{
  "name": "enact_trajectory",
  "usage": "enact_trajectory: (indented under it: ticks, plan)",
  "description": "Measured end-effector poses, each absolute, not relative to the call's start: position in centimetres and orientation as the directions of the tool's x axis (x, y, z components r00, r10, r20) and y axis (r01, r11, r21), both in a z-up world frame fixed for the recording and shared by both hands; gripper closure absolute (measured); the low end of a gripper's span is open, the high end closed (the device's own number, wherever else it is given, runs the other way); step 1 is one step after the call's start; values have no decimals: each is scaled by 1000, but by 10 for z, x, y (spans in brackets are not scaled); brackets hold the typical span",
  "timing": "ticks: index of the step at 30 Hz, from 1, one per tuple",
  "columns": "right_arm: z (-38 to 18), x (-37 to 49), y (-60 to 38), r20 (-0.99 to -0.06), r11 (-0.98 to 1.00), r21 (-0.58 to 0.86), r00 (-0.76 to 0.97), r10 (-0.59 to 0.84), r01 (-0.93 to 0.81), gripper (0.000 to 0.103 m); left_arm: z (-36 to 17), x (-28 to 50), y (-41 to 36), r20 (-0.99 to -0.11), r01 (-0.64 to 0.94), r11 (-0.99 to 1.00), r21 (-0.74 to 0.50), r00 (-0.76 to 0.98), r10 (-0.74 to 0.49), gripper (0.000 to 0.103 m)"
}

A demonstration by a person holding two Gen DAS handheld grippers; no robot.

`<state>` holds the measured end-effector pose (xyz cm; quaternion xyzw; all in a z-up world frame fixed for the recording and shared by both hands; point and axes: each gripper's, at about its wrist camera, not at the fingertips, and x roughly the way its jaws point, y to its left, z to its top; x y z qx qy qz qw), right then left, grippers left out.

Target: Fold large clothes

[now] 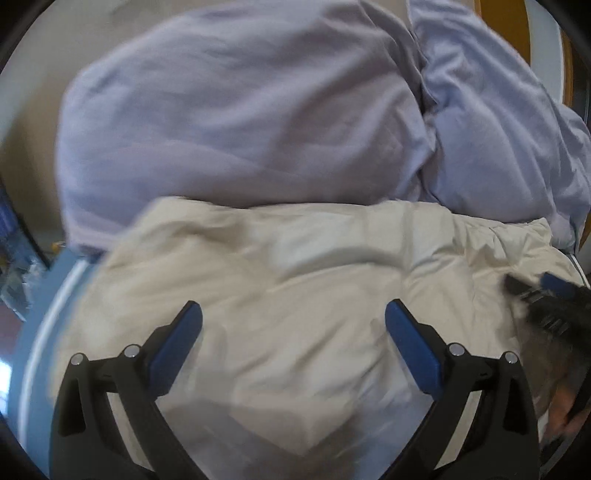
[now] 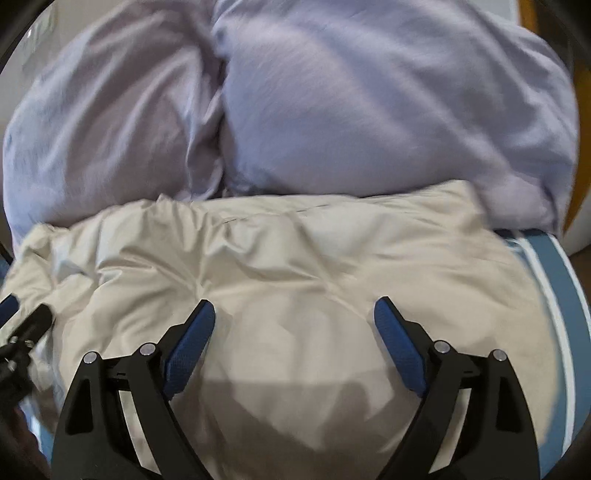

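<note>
A cream-coloured garment (image 1: pixel 295 266) lies crumpled and spread on a blue bed surface (image 1: pixel 44 314); it also fills the lower half of the right wrist view (image 2: pixel 295 258). My left gripper (image 1: pixel 293 314) is open and empty, just above the garment's left part. My right gripper (image 2: pixel 294 314) is open and empty above the garment's right part. The right gripper shows at the right edge of the left wrist view (image 1: pixel 543 295). The left gripper shows at the left edge of the right wrist view (image 2: pixel 22 321).
Two lilac pillows (image 1: pixel 236 122) (image 1: pixel 498 140) lie side by side beyond the garment, touching its far edge; they also show in the right wrist view (image 2: pixel 388 110). The blue sheet has a white stripe (image 2: pixel 561 295) at the right. A wooden frame (image 1: pixel 498 29) stands behind.
</note>
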<state>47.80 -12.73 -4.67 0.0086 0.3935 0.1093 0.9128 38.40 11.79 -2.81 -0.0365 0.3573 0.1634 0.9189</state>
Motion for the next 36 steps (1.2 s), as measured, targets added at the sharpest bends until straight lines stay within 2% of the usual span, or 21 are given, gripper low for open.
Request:
enact_trajectory:
  ticks: [4, 9, 14, 18, 21, 24, 26, 32, 36]
  plan:
    - [-36, 455, -178, -739, 991, 92, 661, 134, -98, 13, -12, 340, 148, -672, -386, 921, 58, 667, 321, 4]
    - [-45, 432, -236, -766, 989, 146, 635, 104, 13, 13, -11, 286, 185, -699, -461, 887, 20, 628, 342, 4]
    - [-74, 424, -279, -801, 955, 270, 579, 151, 125, 13, -29, 252, 206, -737, -508, 861, -28, 593, 325, 4]
    - [-89, 426, -288, -790, 916, 383, 556, 257, 121, 13, -45, 246, 214, -773, -519, 847, -113, 581, 253, 4]
    - [-86, 423, -282, -774, 910, 404, 565, 288, 89, 14, -55, 253, 214, -790, -527, 838, -143, 570, 224, 4]
    - [-88, 429, -274, -774, 913, 400, 562, 292, 77, 20, -62, 263, 212, -797, -538, 830, -149, 562, 221, 5]
    - [-91, 433, -272, -775, 912, 402, 561, 291, 83, 23, -66, 269, 212, -800, -545, 826, -146, 556, 225, 10]
    - [-99, 438, -277, -761, 895, 436, 568, 312, 93, 24, -72, 280, 224, -797, -576, 788, -220, 571, 195, 19]
    - [-101, 437, -279, -746, 888, 452, 582, 323, 86, 33, -73, 281, 229, -785, -581, 765, -277, 596, 169, 35]
